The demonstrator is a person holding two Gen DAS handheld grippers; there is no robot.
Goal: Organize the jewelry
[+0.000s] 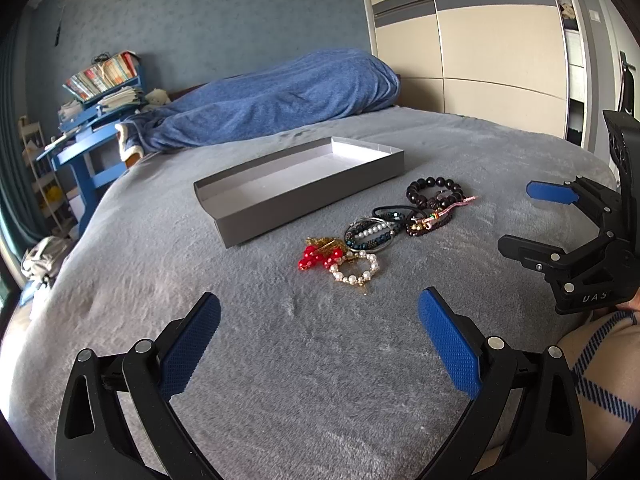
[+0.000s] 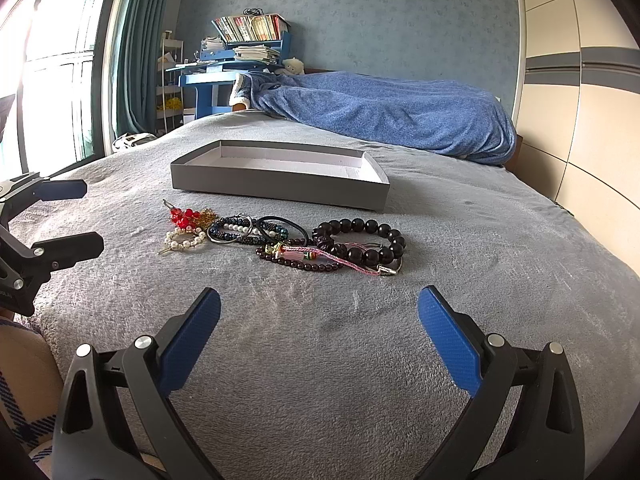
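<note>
A shallow grey box (image 1: 304, 204) (image 2: 280, 189) lies open and empty on the grey bed cover. In front of it sits a row of jewelry: a red bead piece (image 1: 316, 257) (image 2: 183, 216), a pearl bracelet (image 1: 356, 271) (image 2: 185, 241), dark blue and pearl bangles (image 1: 370, 234) (image 2: 235, 230), a black hair tie (image 2: 282, 227), a garnet strand with pink cord (image 1: 428, 222) (image 2: 308, 261) and a big black bead bracelet (image 1: 434, 189) (image 2: 374, 242). My left gripper (image 1: 320, 308) (image 2: 91, 216) is open, short of the pearls. My right gripper (image 2: 320, 304) (image 1: 519, 218) is open, near the black beads.
A rumpled blue blanket (image 1: 280, 100) (image 2: 380, 112) lies across the far end of the bed. A blue desk piled with books (image 1: 96, 120) (image 2: 236, 56) stands beyond the bed's left corner. A wardrobe (image 1: 480, 40) lines the right wall. A plaid sleeve (image 1: 600, 380) shows behind the grippers.
</note>
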